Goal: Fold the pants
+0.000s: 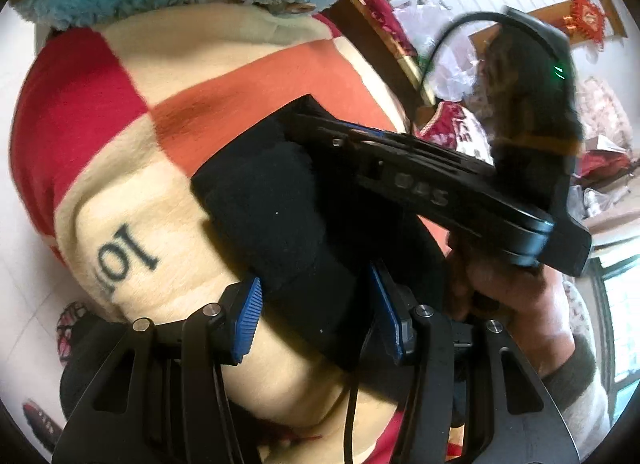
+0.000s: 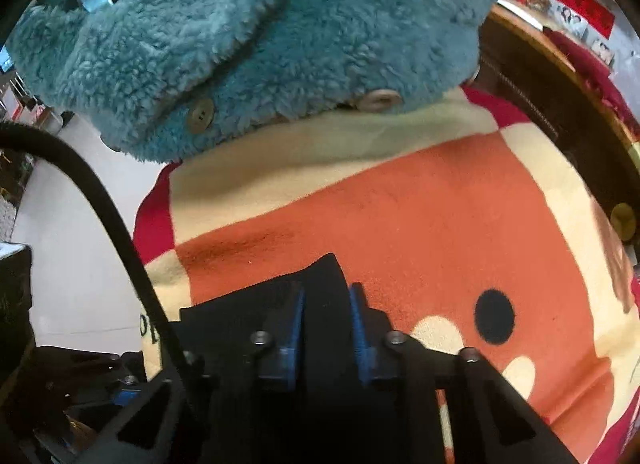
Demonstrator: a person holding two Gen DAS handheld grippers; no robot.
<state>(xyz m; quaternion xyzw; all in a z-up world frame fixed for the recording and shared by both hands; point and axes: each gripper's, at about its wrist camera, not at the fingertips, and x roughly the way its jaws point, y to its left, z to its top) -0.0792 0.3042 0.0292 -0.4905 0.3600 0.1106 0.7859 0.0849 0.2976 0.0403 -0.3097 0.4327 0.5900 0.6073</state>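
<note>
Black pants (image 1: 280,204) lie bunched on a cream, orange and red checked blanket (image 1: 132,76). My left gripper (image 1: 316,316) has its blue pads on either side of a thick fold of the pants and presses on it. In the left wrist view my right gripper (image 1: 304,114) reaches in from the right, held by a person's hand (image 1: 512,296), with its tips at the far edge of the pants. In the right wrist view that gripper (image 2: 326,300) is shut on a narrow strip of the black pants (image 2: 324,276), which sticks out past the pads.
A fluffy blue garment with buttons (image 2: 280,44) lies at the far edge of the blanket (image 2: 400,204). A black cable (image 2: 100,192) crosses on the left above white floor. Dark wooden furniture (image 2: 560,104) borders the right side.
</note>
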